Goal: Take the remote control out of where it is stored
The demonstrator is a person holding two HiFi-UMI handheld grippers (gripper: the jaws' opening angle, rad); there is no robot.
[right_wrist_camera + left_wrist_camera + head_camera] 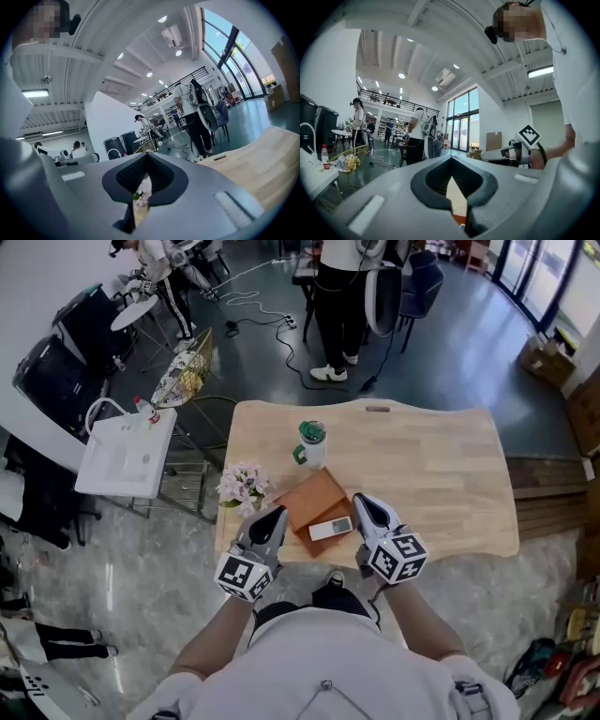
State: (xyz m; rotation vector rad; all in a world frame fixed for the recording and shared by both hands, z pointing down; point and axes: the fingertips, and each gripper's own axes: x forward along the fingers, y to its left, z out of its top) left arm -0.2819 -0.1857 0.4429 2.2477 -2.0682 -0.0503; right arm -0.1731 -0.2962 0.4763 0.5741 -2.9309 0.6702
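Observation:
A pale grey remote control (330, 529) lies on the near right part of a flat brown tray (305, 498), near the front edge of the wooden table (441, 474). My left gripper (272, 517) hovers at the tray's near left corner, its jaws together and nothing between them. My right gripper (362, 505) hangs just right of the remote, also shut and empty. In the left gripper view the left gripper (452, 161) shows only a thin slit, and the right gripper (511, 152) is seen beyond it. The right gripper view shows the right gripper (146, 159) likewise closed.
A green-lidded cup (312, 443) stands behind the tray, and a bunch of pale flowers (244, 486) lies at its left. A white side cart (127, 454) stands left of the table. People (337, 296) stand beyond the far edge. Wooden planks (553, 493) lie at the right.

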